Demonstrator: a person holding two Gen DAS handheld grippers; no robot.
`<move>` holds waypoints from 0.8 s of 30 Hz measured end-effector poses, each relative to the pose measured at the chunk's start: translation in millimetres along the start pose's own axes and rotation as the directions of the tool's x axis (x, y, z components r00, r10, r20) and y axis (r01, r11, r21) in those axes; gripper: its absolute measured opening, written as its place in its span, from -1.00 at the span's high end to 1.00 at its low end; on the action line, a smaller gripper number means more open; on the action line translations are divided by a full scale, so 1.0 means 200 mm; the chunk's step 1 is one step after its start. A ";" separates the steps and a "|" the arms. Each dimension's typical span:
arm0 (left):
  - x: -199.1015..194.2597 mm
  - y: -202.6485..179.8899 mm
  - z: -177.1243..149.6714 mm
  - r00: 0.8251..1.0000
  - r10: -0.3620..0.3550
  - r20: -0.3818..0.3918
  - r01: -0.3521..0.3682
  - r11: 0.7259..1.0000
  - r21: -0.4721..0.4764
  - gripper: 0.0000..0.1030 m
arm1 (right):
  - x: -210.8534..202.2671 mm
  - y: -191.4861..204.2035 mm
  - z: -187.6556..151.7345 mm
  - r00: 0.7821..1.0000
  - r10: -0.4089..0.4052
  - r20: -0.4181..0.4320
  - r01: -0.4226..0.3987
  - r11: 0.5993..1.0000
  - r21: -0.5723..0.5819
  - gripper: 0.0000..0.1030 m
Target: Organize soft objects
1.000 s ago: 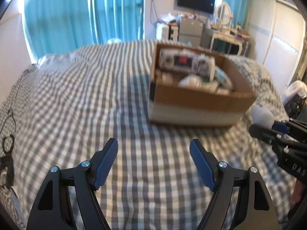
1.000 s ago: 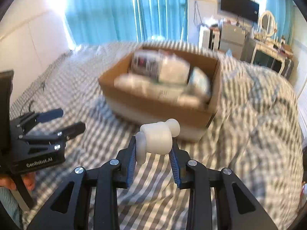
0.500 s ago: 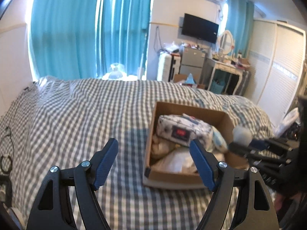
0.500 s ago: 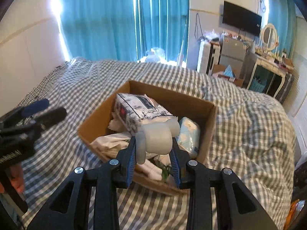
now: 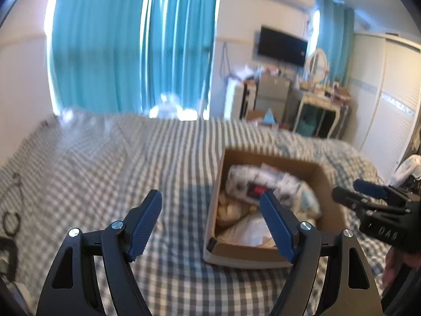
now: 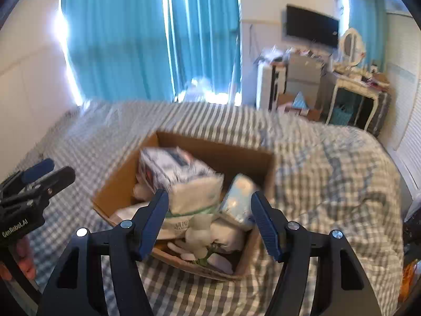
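A cardboard box (image 6: 218, 148) sits on the checked bed and holds several soft packs: a patterned tissue pack (image 6: 179, 176), a pale blue pack (image 6: 238, 197) and white items. A small white soft toy (image 6: 198, 234) lies in the box near its front wall, below my right gripper (image 6: 210, 205), which is open and empty above the box. My left gripper (image 5: 211, 212) is open and empty, held above the bed to the left of the box (image 5: 322, 184). The right gripper (image 5: 368, 197) shows at the right edge of the left wrist view.
The grey checked bedspread (image 5: 105, 171) spreads all around the box. Teal curtains (image 6: 158, 39) hang behind the bed. A dresser, mirror and wall TV (image 6: 311, 26) stand at the back right. A cable and black item (image 5: 10, 221) lie at the bed's left edge.
My right gripper has opened and let go of the white soft toy, which now lies in the box. Both grippers have risen a little; the views are blurred by motion.
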State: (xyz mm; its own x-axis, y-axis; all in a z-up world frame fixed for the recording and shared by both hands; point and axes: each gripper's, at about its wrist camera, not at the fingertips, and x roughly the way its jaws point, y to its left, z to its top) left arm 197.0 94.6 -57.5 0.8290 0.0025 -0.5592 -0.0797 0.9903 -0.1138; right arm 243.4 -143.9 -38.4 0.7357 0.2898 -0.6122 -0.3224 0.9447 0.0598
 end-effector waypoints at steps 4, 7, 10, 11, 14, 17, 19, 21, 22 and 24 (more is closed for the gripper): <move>-0.29 -0.06 0.07 0.989 0.017 0.144 -0.025 0.998 0.050 -0.52 | -0.32 0.00 0.05 0.995 -0.027 0.095 0.026 1.000 0.011 -0.39; -0.60 -0.11 0.12 0.964 -0.012 0.267 -0.013 0.996 0.090 -0.52 | -0.57 0.01 0.06 0.987 -0.035 0.159 0.032 0.999 0.018 -0.51; -0.88 -0.15 0.16 0.941 -0.064 0.332 0.029 0.994 0.108 -0.53 | -0.78 0.03 0.04 0.976 -0.033 0.216 0.028 0.999 0.025 -0.67; -0.98 -0.16 0.16 0.933 -0.083 0.350 0.047 0.993 0.112 -0.54 | -0.85 0.05 0.03 0.972 -0.031 0.231 0.027 0.999 0.021 -0.75; -1.17 -0.19 0.14 0.909 -0.123 0.397 0.083 0.990 0.116 -0.63 | -1.01 0.08 -0.04 0.963 -0.032 0.267 0.032 0.999 0.003 -0.86; -1.29 -0.19 0.08 0.900 -0.113 0.421 0.076 0.992 0.105 -0.64 | -1.12 0.11 -0.13 0.953 -0.037 0.300 0.038 0.999 0.004 -1.00; -1.31 -0.20 0.04 0.901 -0.130 0.414 0.085 0.989 0.125 -0.64 | -1.15 0.12 -0.18 0.950 -0.052 0.307 0.052 0.999 0.009 -1.00; -1.28 -0.21 -0.01 0.909 -0.127 0.397 0.073 0.986 0.148 -0.64 | -1.16 0.12 -0.24 0.942 -0.080 0.327 0.074 0.997 0.030 -1.00; -1.23 -0.21 -0.03 0.918 -0.103 0.382 0.048 0.987 0.151 -0.64 | -1.15 0.11 -0.27 0.939 -0.082 0.334 0.070 0.996 0.049 -1.00; -1.17 -0.22 -0.08 0.934 -0.102 0.343 0.050 0.986 0.157 -0.64 | -1.11 0.10 -0.32 0.942 -0.081 0.326 0.062 0.996 0.068 -1.00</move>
State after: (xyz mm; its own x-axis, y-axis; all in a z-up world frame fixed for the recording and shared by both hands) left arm -3.1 48.7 65.6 0.9722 -0.0508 -0.2284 0.0497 0.9987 -0.0106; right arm 35.7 -198.5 47.5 0.9134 0.2462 -0.3240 -0.2348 0.9692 0.0746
